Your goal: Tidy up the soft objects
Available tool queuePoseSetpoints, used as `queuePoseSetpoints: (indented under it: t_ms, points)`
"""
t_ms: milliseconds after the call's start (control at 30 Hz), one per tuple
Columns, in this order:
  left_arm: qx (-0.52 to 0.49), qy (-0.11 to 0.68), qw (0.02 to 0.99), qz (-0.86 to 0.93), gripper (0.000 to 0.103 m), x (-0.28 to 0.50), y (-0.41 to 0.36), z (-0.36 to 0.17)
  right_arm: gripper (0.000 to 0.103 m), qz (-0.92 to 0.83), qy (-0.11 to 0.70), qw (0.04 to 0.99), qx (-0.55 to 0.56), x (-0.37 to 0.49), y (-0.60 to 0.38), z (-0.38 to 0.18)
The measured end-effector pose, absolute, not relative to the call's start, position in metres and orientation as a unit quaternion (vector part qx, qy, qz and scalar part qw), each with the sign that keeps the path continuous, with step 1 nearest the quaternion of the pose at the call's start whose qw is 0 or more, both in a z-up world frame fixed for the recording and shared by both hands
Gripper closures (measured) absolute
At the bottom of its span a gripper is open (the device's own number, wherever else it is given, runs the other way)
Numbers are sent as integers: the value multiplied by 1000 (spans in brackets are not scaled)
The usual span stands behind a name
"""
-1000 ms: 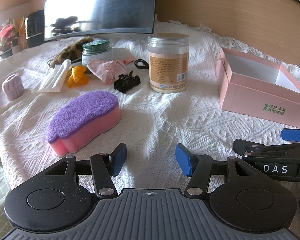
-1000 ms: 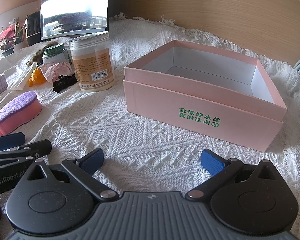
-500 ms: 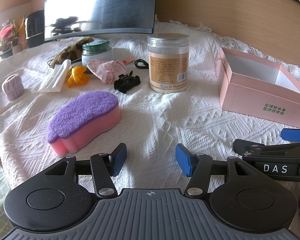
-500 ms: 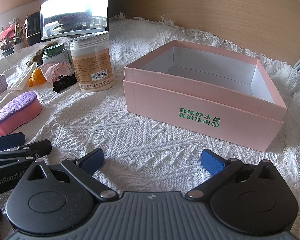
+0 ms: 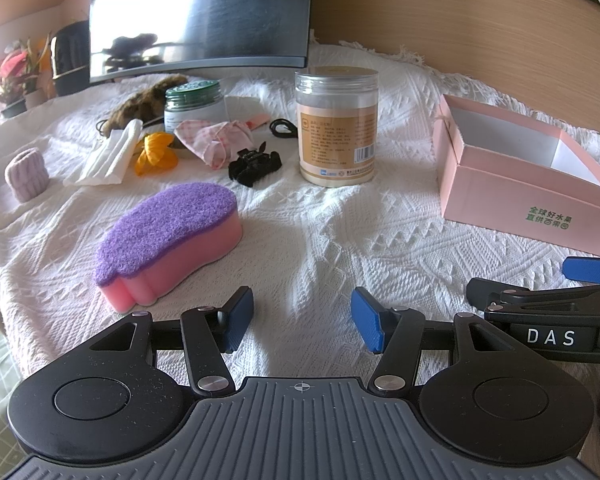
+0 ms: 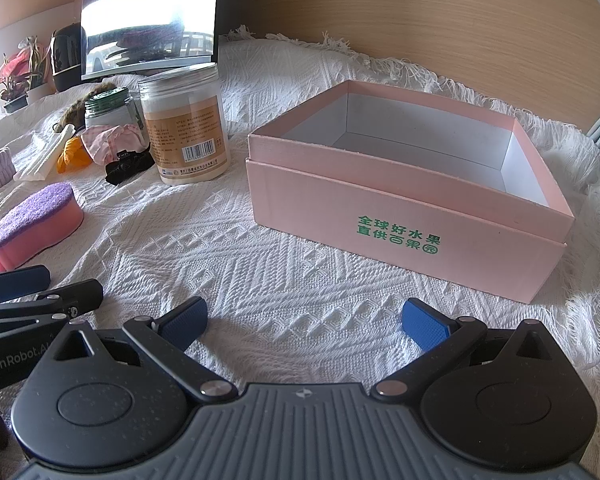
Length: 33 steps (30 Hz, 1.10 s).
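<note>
A pink sponge with a purple scrub top [image 5: 168,240] lies on the white cloth, ahead and left of my left gripper [image 5: 302,314], which is open and empty. The sponge also shows at the left of the right wrist view [image 6: 32,226]. An empty pink box [image 6: 404,216] stands ahead of my right gripper [image 6: 304,322], which is open and empty; the box shows at the right in the left wrist view [image 5: 528,204]. A pink knitted roll [image 5: 26,174], a pink checked cloth [image 5: 216,140], an orange piece [image 5: 156,154] and a brown furry thing [image 5: 140,106] lie further back.
A tall clear jar [image 5: 336,124] and a green-lidded jar [image 5: 194,100] stand mid-table. A black hair claw [image 5: 254,166], a black loop [image 5: 282,128] and white folded tissue [image 5: 108,158] lie nearby. A dark monitor [image 5: 200,16] stands behind. The wooden wall is beyond.
</note>
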<state>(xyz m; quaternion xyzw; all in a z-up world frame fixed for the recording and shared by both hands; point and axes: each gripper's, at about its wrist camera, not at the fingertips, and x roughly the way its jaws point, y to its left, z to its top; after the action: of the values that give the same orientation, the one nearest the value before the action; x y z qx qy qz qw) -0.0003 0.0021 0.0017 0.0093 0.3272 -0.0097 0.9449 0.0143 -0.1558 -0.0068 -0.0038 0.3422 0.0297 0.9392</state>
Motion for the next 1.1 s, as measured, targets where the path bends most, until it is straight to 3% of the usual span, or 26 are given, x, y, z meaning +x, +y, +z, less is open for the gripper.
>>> queuePoseSetpoints:
  t_ms: [367, 567, 700, 867, 1100]
  points:
    - [7, 328, 945, -13, 43, 0, 4, 1, 0, 30, 342, 939, -4, 14, -156, -7]
    - [14, 335, 942, -32, 49, -4, 8, 5, 0, 31, 344, 938, -4, 10, -155, -9]
    - [46, 352, 931, -85, 56, -7, 14, 11, 0, 41, 386, 922, -9, 21, -157, -2]
    - [-5, 356, 923, -148, 58, -10, 57, 37, 0, 44, 434, 900, -13, 35, -155, 3]
    - [-13, 292, 956, -27, 56, 34, 168, 85, 0, 20, 435, 900, -5, 38, -152, 4]
